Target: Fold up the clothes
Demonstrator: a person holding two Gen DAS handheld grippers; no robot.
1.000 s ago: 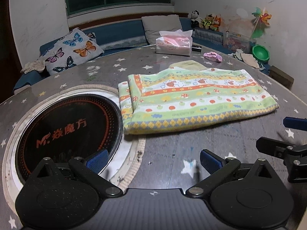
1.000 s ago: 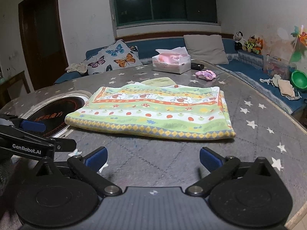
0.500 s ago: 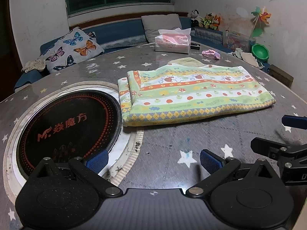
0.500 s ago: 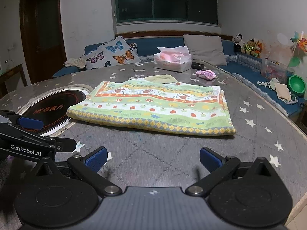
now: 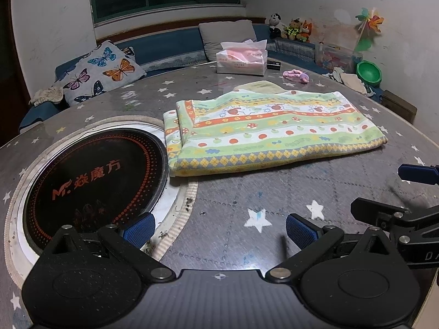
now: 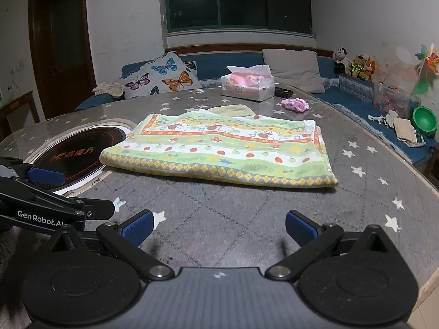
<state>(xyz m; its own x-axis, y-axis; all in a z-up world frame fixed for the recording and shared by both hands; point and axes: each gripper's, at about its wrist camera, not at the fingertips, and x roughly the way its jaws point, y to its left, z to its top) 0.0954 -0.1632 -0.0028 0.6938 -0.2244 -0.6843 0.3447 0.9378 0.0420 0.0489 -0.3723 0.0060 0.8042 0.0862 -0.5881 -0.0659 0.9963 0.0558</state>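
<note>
Two claws hover low over the near edge of your grey, star-printed round table [image 5: 274, 200], and both stand wide apart with nothing between their blue pads. Your left claw [image 5: 219, 227] sits near the black round cooktop [image 5: 93, 181] set into the table on the left, and your right claw [image 6: 218, 226] is just to its right, its fingers showing at the right edge of the left wrist view.

The folded green, white and orange striped cloth with fruit and mushroom prints [image 5: 271, 131] lies flat on the table, well beyond both claws and untouched. Its left end just overlaps the pale rim of the cooktop, and its yellow diamond-patterned border faces you. A plain pale yellow-green piece of fabric [image 6: 233, 109] pokes out from behind its far edge.

Farther off on the table stand a white and pink tissue box [image 6: 248, 85] and, to its right, a small pink crumpled item [image 6: 295, 104]. Behind the table, a butterfly-print cushion [image 6: 162, 76] leans on the blue bench sofa [image 6: 219, 64].
</note>
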